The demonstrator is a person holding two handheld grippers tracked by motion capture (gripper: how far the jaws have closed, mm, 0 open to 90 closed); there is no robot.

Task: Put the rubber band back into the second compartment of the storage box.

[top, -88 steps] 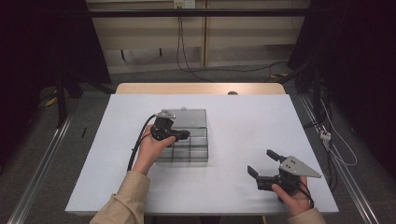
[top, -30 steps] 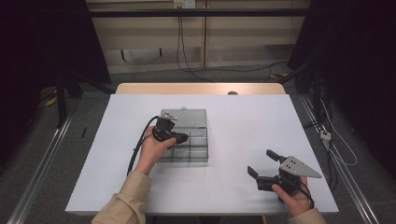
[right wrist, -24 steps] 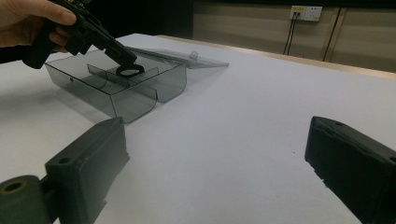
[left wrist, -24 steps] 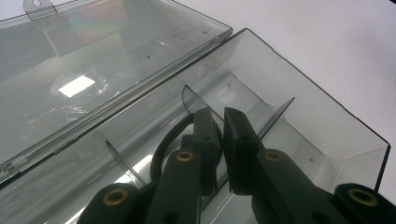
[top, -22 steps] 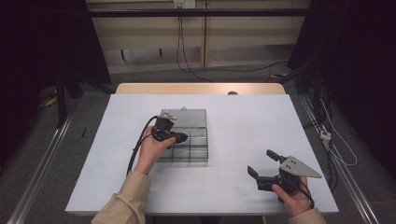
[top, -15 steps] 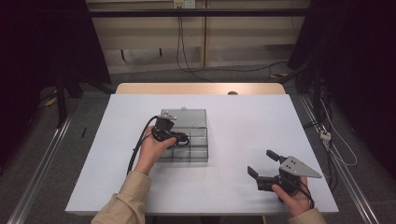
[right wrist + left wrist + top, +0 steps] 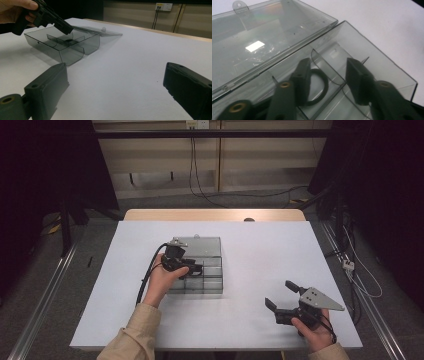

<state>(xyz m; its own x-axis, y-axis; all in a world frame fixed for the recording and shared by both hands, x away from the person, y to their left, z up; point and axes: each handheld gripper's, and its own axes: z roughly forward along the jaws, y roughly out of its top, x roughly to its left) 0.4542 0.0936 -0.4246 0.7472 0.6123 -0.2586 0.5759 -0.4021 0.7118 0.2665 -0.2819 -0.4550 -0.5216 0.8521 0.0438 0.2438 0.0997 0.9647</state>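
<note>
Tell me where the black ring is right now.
The black ring lies inside a compartment of the clear box, left of table centre, beside the open left gripper, partly behind one jaw.

A wide white desk (image 7: 250, 250) lies mostly bare. Its one obstacle is a clear smoky-grey plastic compartment box (image 7: 207, 280) left of centre, with its flat transparent lid (image 7: 200, 245) folded open on the far side. Thin curved plastic dividers (image 7: 325, 66) split the box into narrow cells, leaving little room inside. The left black two-jaw gripper (image 7: 325, 75) reaches into the box, jaws apart on either side of one divider, with a black rubber ring (image 7: 319, 85) lying just beside one jaw. The right black two-jaw gripper (image 7: 282, 297) rests near the desk's near right edge, jaws spread wide, with open white surface between it and the box.
</note>
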